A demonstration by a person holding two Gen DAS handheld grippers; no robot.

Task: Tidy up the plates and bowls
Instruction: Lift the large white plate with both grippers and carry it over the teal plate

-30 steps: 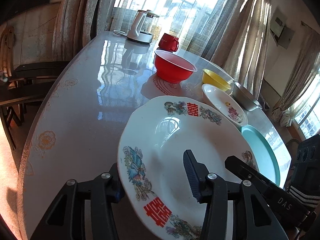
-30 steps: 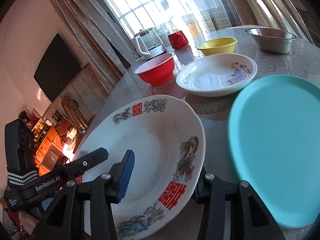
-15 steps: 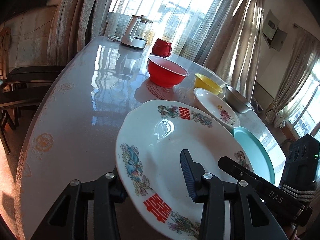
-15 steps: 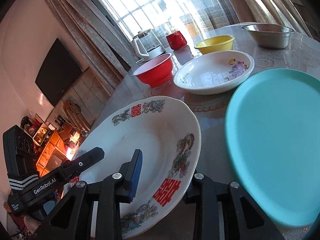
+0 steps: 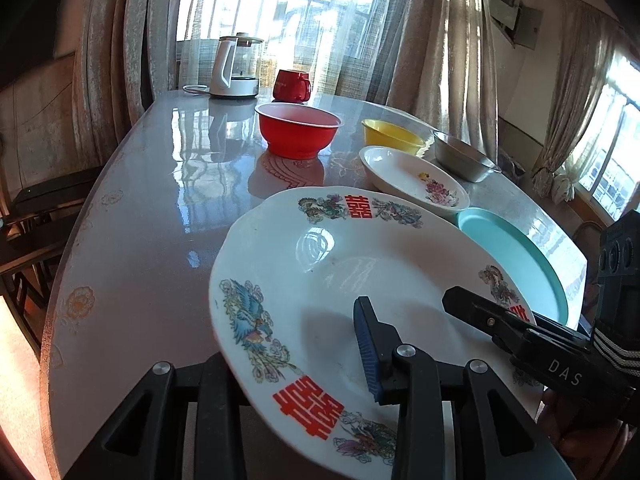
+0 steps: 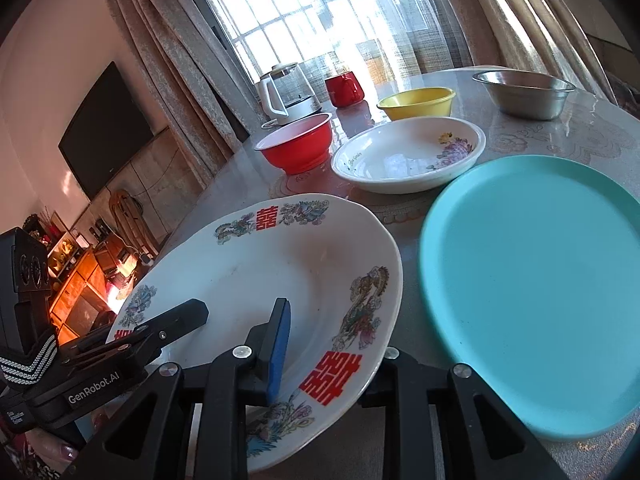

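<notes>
Both jaws closing on large white phoenix-patterned porcelain plate (image 5: 340, 272): left gripper (image 5: 296, 364) and right gripper (image 6: 332, 344) straddle its rim.

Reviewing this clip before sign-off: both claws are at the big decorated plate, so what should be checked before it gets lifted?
1. Left claw straddles the decorated plate rim: ok, jaws closing.
2. Right claw straddles the opposite rim: ok, jaws closing.
3. Pads pressing firmly on the rim: cannot tell.
4. Plate holds nothing loose: ok.
5. Teal plate free to receive it: ok.
6. Floral dish and red bowl stand apart from the decorated plate: ok.
</notes>
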